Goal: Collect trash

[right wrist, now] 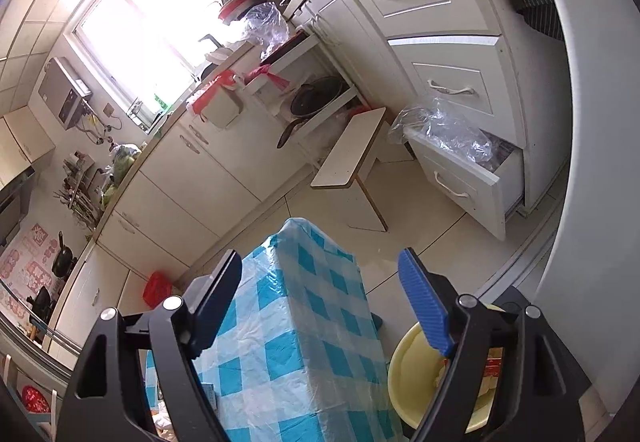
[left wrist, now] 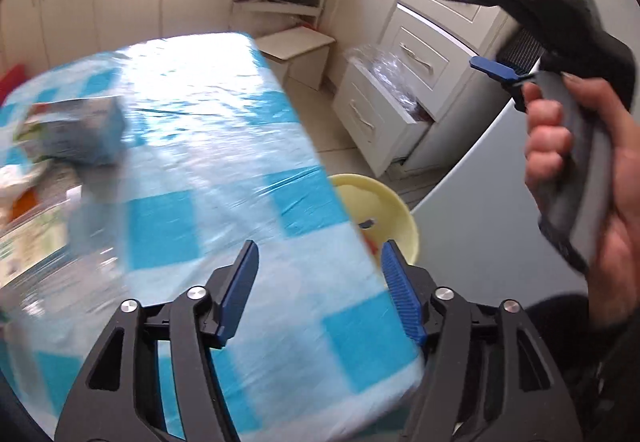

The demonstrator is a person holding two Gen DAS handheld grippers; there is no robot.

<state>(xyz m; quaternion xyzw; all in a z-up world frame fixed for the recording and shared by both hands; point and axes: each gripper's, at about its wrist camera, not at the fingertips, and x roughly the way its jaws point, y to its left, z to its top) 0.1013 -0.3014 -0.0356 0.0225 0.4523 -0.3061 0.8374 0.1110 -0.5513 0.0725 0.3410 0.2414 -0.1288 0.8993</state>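
My left gripper (left wrist: 320,248) hovers open over a table with a blue and white check cloth (left wrist: 208,130), and nothing is between its fingers. Blurred litter lies on the table's left side: a small carton (left wrist: 76,130), crumpled white paper (left wrist: 12,178) and a clear plastic piece (left wrist: 60,266). A pale yellow bin (left wrist: 384,210) stands on the floor beside the table's right edge, with red and orange scraps inside. A hand holds my right gripper (left wrist: 478,32) up at the right. In its own view it (right wrist: 320,256) is open and empty above the table corner (right wrist: 304,322) and the bin (right wrist: 412,374).
White kitchen cabinets line the far side. A low drawer (right wrist: 468,178) stands pulled out with a clear plastic bag (right wrist: 452,134) in it. A small white stool (right wrist: 352,154) sits on the tiled floor past the table. A red object (right wrist: 158,288) lies by the cabinets.
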